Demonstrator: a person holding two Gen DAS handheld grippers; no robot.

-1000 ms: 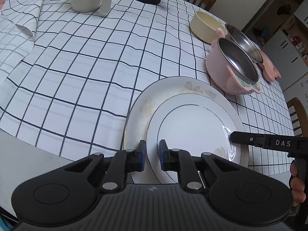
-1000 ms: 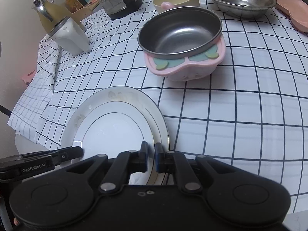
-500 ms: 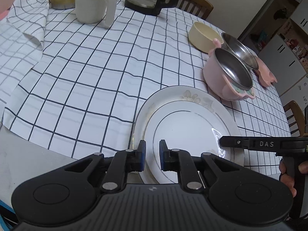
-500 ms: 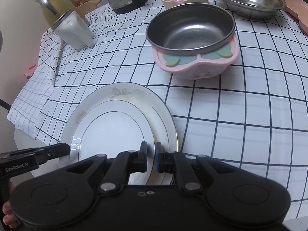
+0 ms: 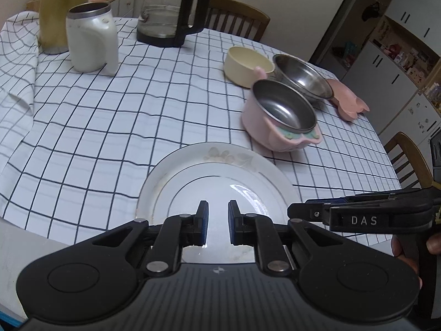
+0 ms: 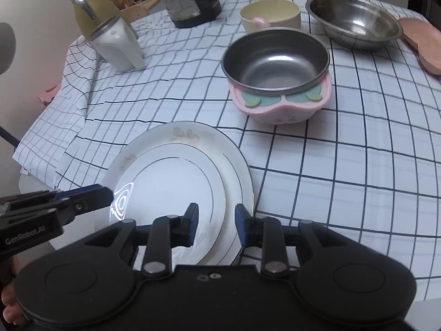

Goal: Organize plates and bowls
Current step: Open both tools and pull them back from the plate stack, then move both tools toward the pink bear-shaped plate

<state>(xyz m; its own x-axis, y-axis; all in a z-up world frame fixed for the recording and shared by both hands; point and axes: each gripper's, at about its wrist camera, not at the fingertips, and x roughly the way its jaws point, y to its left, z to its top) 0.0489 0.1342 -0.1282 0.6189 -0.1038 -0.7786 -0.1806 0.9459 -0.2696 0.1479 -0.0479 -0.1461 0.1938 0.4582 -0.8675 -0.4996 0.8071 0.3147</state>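
Note:
Two white plates lie stacked at the table's near edge: a small plate [image 5: 217, 193] [image 6: 176, 184] on a larger flowered plate [image 5: 220, 155] [image 6: 190, 135]. My left gripper [image 5: 217, 224] hovers above the small plate's near rim, jaws a little apart and empty; it also shows in the right wrist view [image 6: 106, 193]. My right gripper [image 6: 215, 224] is open and empty over the plates' right rim; it also shows in the left wrist view [image 5: 293, 209]. Beyond stand a pink bowl with a steel insert [image 5: 284, 113] [image 6: 278, 66], a steel bowl [image 5: 300, 75] [image 6: 355, 24] and a cream bowl [image 5: 245, 64] [image 6: 271, 13].
A checked cloth [image 5: 124, 115] covers the table. At the back stand a white jug [image 5: 91, 41], a yellow kettle [image 5: 59, 11] and a glass coffee pot [image 5: 168, 13]. A pink dish [image 5: 347, 102] lies at the far right. Wooden chairs [image 5: 237, 19] stand around.
Both grippers have pulled back and risen from the plates. The right gripper's jaws have opened wider; the left gripper's jaws have spread slightly. The plates stay stacked.

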